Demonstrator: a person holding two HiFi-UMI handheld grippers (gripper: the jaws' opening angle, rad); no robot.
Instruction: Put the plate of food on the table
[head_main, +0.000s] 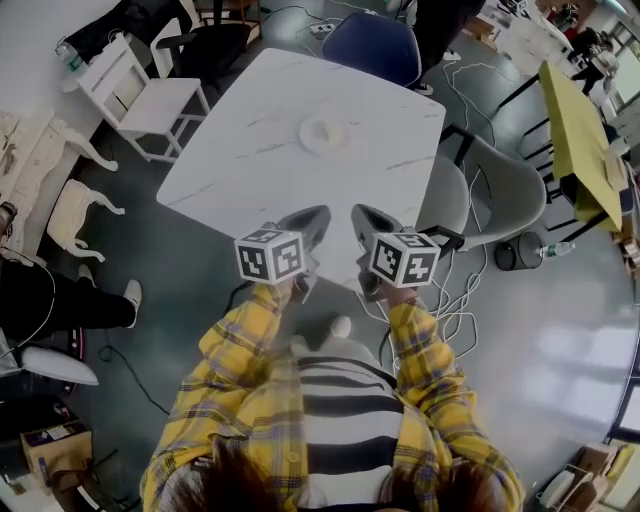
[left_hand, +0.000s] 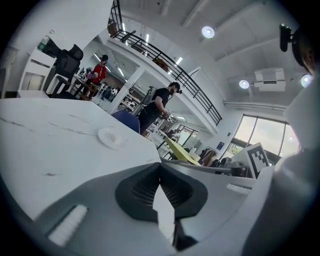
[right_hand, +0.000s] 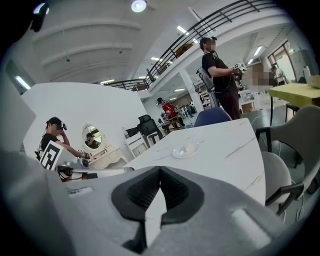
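The white marble table (head_main: 250, 150) fills the middle of the head view, with a blue chair (head_main: 372, 45) at its far side and a grey chair (head_main: 500, 190) off its right edge. The plate of food (head_main: 322, 132) already lies on it, flat and alone, roughly at the centre of the top. Judged from that, the placing itself looks done and nothing is left to carry (unless the plate is meant to go somewhere else on the top, which the pictures cannot settle). At the table's near corner the left gripper (head_main: 312, 220) and the right gripper (head_main: 366, 218) sit side by side, close together but not touching, both pointing across the top toward the plate. The plate lies well apart from both, out ahead of them with bare marble between. In the left gripper view the jaws of the left gripper (left_hand: 160, 172) are pressed together with nothing between the ribbed pads, and the plate (left_hand: 112, 137) sits beyond them, up and to the left. In the right gripper view the right gripper (right_hand: 159, 175) is likewise closed and empty, with the plate (right_hand: 185, 148) ahead and slightly to the right. Any next move would only need the hands kept clear of the plate. If it had to be shifted, both sets of jaws would first have to open.
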